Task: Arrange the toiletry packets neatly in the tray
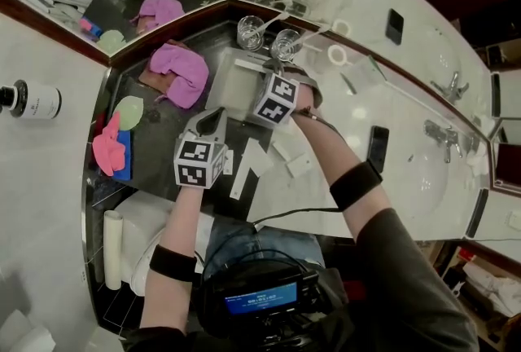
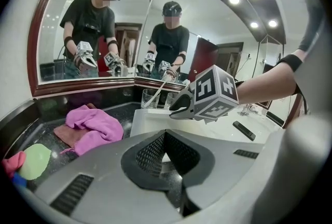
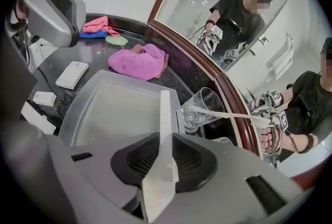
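Observation:
The translucent tray [image 3: 116,109] lies on the dark counter in the mirror corner, with nothing lying inside it. My right gripper [image 3: 165,151] hangs over the tray's near right side, shut on a long white packet [image 3: 165,114] that stands on edge and points toward the far rim. My left gripper [image 2: 165,137] is shut and empty, and sits just left of the tray [image 2: 148,119]. Several more white packets [image 1: 242,171] lie on the counter in front of the tray, between my two arms. In the right gripper view two show as small boxes [image 3: 72,74].
Two drinking glasses [image 1: 251,31] stand behind the tray against the mirror; one [image 3: 202,109] holds a white stick. A pink towel [image 1: 181,69] lies left of the tray. Farther left are a green disc [image 1: 128,110] and a pink cloth [image 1: 110,148]. A phone [image 1: 377,148] rests at the right.

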Available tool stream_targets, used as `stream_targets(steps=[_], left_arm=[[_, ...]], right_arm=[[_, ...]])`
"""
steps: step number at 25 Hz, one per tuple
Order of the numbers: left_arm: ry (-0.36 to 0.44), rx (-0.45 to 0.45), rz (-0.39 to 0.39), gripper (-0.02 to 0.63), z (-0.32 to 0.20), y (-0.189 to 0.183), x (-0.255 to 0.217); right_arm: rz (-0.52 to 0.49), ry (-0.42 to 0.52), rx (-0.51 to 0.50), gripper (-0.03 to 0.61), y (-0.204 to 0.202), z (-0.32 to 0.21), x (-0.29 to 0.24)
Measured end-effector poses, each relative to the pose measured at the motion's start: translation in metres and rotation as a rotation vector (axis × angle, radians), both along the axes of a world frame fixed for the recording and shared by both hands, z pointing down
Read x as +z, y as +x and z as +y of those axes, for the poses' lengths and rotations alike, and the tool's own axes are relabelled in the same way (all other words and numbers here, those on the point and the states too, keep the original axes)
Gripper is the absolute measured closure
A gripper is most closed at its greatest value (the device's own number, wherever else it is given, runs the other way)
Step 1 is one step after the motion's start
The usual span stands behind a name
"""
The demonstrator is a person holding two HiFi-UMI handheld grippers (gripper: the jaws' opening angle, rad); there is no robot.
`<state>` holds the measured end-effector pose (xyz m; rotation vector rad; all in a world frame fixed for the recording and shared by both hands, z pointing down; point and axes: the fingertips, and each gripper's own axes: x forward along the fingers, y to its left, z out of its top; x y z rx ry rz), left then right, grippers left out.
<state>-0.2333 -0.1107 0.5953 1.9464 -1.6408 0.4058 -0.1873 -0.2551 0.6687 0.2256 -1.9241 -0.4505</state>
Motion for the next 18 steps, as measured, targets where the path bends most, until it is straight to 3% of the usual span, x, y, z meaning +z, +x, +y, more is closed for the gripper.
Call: stream_targets(steps=[4,18], left_arm=[[0.002,-0.011,0.005,0.614,0.003,-0.003,0.0],[0.005,-0.009,0.014,0.614,0.015,0.011,-0.009]], right_arm=[[-0.018,0.0,0.008,0.386,0.0,0.0,0.001],[-0.101,-0.018,0.038,0.383,0.016,0.014,-0.032]])
